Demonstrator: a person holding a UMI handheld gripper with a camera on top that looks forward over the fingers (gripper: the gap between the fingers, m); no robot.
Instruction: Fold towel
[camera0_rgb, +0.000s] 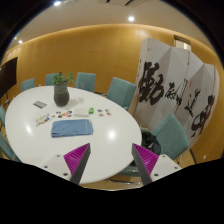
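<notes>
A blue towel (72, 128) lies folded flat on the round white table (100, 140), well beyond my fingers and a little to the left. My gripper (112, 160) is open and empty, held above the table's near edge. Its two fingers (76, 158) with magenta pads stand wide apart, with only bare tabletop between them.
A dark vase with a green plant (62, 93) stands behind the towel. Small items (90, 111) and a card (40, 104) lie around it. Light blue chairs (121, 92) ring the table. A white folding screen with black calligraphy (175, 95) stands to the right.
</notes>
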